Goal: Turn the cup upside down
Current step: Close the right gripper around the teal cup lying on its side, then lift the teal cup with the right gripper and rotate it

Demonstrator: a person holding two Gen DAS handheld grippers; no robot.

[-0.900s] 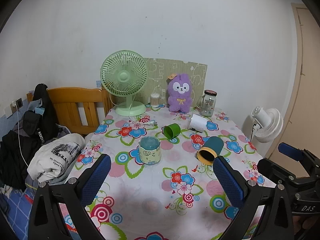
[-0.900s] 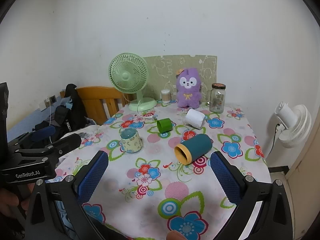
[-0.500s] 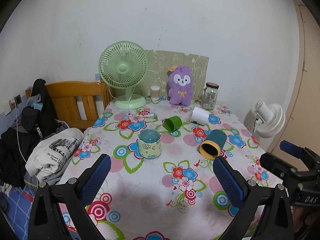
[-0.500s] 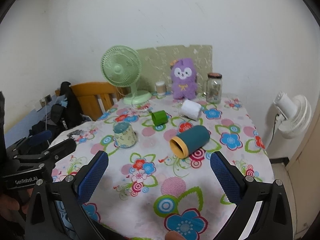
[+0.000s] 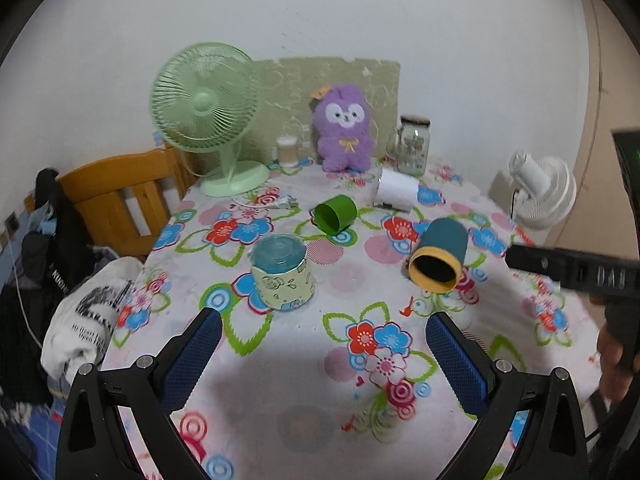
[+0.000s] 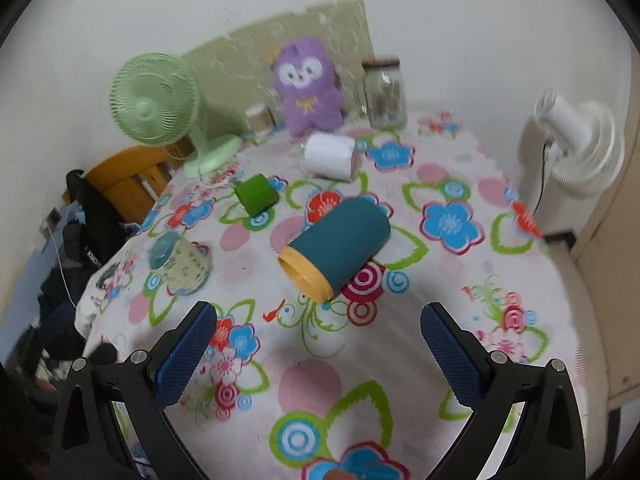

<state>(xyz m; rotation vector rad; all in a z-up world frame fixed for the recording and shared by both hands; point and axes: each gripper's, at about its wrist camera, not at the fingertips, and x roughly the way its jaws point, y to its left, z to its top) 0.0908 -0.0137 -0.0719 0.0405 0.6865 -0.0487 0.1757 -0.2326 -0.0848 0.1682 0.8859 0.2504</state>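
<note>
A dark teal cup with a yellow rim (image 6: 336, 242) lies on its side on the floral tablecloth, mouth toward me; it also shows in the left wrist view (image 5: 439, 256). My right gripper (image 6: 318, 322) is open and empty, just short of that cup. A small green cup (image 5: 335, 214) lies on its side further back. A pale floral mug (image 5: 283, 274) with a blue top stands left of centre. My left gripper (image 5: 323, 334) is open and empty, a little in front of the mug.
A white roll (image 5: 396, 191) lies behind the cups. A green desk fan (image 5: 208, 110), a purple plush toy (image 5: 344, 132) and a glass jar (image 5: 414, 145) stand along the wall. A wooden chair (image 5: 128, 196) with clothes is left; a white fan (image 5: 542, 188) right.
Both grippers have moved forward and lower over the table. The right gripper has come close to the teal cup. The cups have not moved.
</note>
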